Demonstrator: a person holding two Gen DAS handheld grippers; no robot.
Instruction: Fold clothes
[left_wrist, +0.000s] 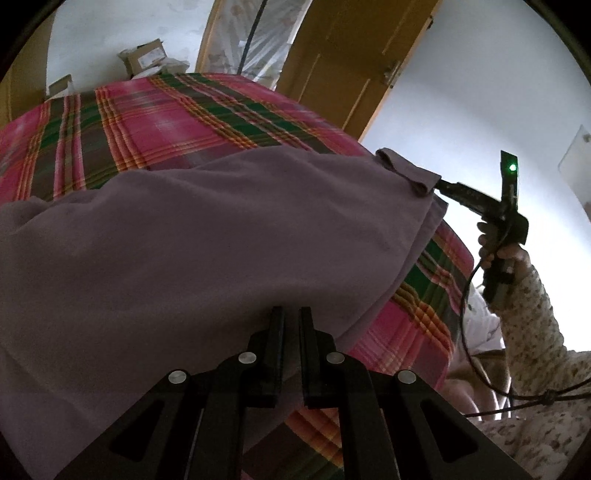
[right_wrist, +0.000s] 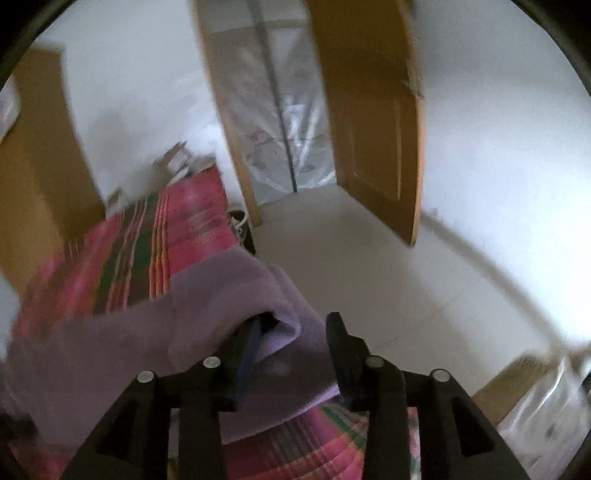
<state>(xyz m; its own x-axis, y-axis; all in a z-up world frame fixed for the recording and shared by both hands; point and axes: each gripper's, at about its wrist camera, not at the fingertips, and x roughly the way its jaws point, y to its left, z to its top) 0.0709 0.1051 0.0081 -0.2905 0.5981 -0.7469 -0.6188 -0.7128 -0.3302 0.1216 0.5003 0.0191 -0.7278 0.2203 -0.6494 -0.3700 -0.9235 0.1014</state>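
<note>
A purple garment (left_wrist: 203, 240) lies across a bed with a pink and green plaid cover (left_wrist: 166, 110). My left gripper (left_wrist: 291, 312) is shut on the garment's near edge, with cloth in the narrow gap between its fingers. At the right, a hand holds my right gripper (left_wrist: 437, 184) at a raised corner of the garment. In the right wrist view, my right gripper (right_wrist: 295, 321) stands open. A fold of the purple garment (right_wrist: 221, 295) drapes over its left finger (right_wrist: 255, 332), while the right finger (right_wrist: 336, 325) is bare. This view is blurred.
A wooden door (right_wrist: 369, 147) stands open onto a pale floor (right_wrist: 369, 277) right of the bed. Clear plastic sheeting (right_wrist: 280, 129) hangs in the doorway. Cardboard boxes (left_wrist: 144, 55) sit beyond the bed's far end. A patterned sleeve (left_wrist: 532, 314) and a cable (left_wrist: 465, 314) are at the right.
</note>
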